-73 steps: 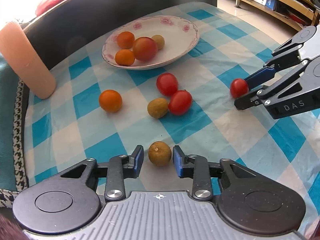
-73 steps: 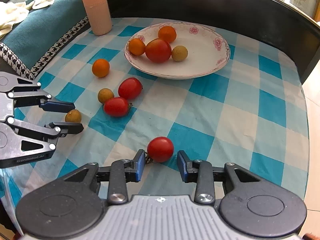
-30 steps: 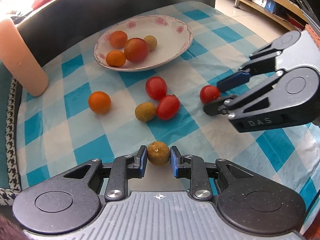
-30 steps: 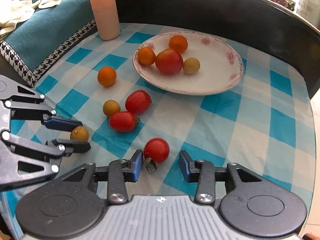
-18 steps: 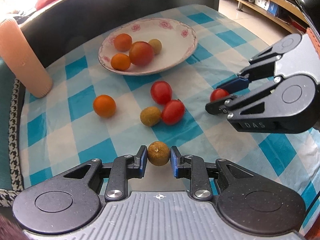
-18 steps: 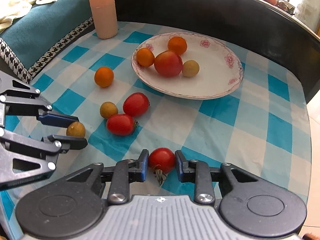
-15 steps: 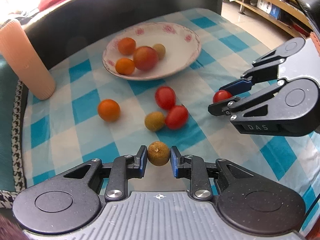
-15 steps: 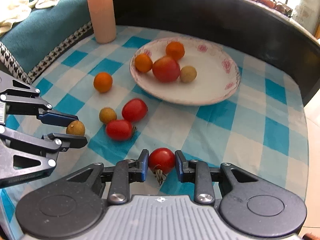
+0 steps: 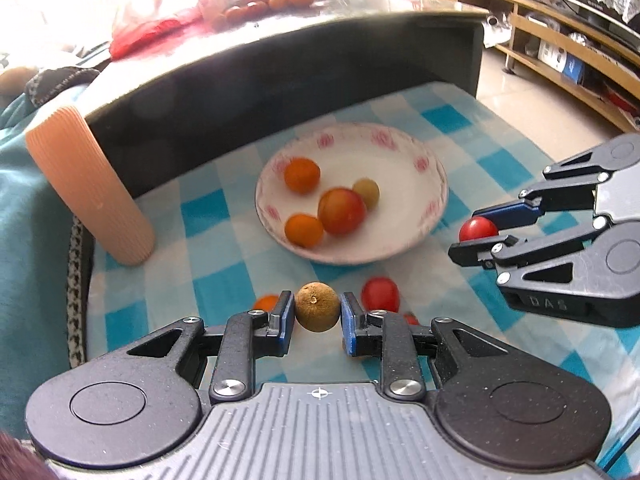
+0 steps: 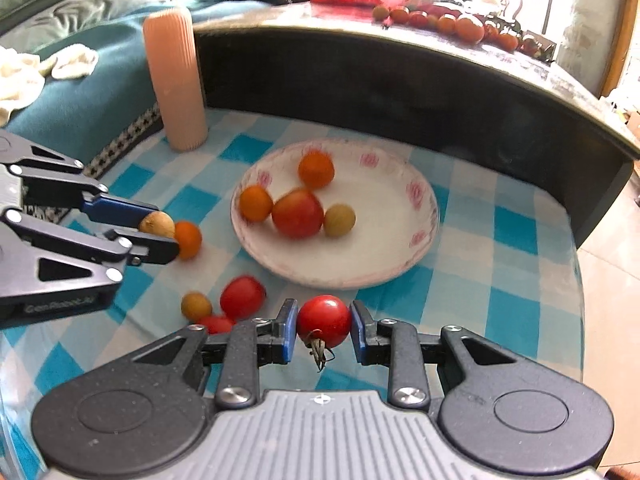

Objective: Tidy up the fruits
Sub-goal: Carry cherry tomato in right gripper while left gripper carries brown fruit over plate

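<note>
Carrying fruit to the plate [image 9: 434,184] is the step in hand: the left gripper [image 9: 317,314] pinches a brown longan [image 9: 317,313] at lower centre, and the right gripper [image 10: 324,322] clamps a red tomato [image 10: 324,320]. Both hang above the checked cloth [image 10: 512,240], pointed at the plate mid-frame. Next, each should probably reach over the rim, then release gently so nothing rolls.

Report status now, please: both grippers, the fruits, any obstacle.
Left gripper shut on round brown longan. Right gripper shut on red cherry tomato. White floral plate ahead, path clear.
</note>
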`<move>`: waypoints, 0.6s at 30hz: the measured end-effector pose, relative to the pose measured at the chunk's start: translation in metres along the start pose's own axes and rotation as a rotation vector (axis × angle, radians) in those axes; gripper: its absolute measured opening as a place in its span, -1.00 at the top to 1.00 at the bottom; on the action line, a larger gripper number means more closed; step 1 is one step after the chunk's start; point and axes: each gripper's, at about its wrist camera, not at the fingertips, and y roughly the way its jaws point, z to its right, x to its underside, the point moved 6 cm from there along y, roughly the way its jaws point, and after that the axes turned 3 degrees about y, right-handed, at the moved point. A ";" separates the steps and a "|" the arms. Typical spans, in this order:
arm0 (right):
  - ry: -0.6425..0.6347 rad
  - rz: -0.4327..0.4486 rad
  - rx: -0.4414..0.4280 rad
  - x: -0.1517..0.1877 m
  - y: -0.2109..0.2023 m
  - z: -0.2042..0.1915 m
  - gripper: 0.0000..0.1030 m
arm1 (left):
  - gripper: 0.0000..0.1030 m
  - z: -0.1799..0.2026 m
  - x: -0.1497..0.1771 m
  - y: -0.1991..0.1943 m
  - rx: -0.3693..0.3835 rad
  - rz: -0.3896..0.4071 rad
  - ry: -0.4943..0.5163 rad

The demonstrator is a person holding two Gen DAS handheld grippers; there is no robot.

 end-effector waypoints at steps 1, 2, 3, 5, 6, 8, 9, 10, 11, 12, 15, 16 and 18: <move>0.002 0.008 0.000 -0.002 -0.001 0.000 0.14 | 0.37 0.001 -0.003 -0.002 -0.001 0.006 0.000; 0.002 0.014 0.001 -0.004 -0.002 0.000 0.14 | 0.37 0.001 -0.006 -0.002 -0.002 0.010 0.001; 0.003 0.019 0.002 -0.006 -0.003 0.000 0.14 | 0.37 0.000 -0.008 -0.001 -0.003 0.014 0.003; 0.010 0.025 0.009 -0.009 -0.002 0.002 0.14 | 0.37 0.000 -0.014 -0.001 -0.002 0.021 0.007; 0.016 0.026 0.012 -0.011 -0.001 0.004 0.14 | 0.37 -0.001 -0.017 0.000 -0.002 0.024 0.006; 0.027 0.030 0.019 -0.014 0.000 0.007 0.14 | 0.37 -0.001 -0.023 0.003 -0.001 0.030 0.004; 0.032 0.033 0.022 -0.015 0.001 0.009 0.14 | 0.37 -0.001 -0.026 0.004 -0.002 0.032 0.005; 0.035 0.036 0.023 -0.017 0.001 0.010 0.14 | 0.37 -0.002 -0.028 0.006 -0.002 0.034 0.005; 0.039 0.039 0.025 -0.019 0.002 0.011 0.14 | 0.37 -0.002 -0.031 0.007 -0.001 0.036 0.003; 0.042 0.041 0.027 -0.021 0.003 0.013 0.14 | 0.37 -0.003 -0.034 0.009 -0.001 0.037 0.002; 0.052 0.045 0.036 -0.025 0.006 0.018 0.14 | 0.37 -0.006 -0.040 0.013 -0.009 0.041 -0.005; 0.056 0.047 0.040 -0.026 0.007 0.020 0.14 | 0.37 -0.007 -0.042 0.016 -0.012 0.040 -0.008; 0.064 0.049 0.048 -0.029 0.009 0.024 0.14 | 0.37 -0.010 -0.046 0.019 -0.017 0.039 -0.014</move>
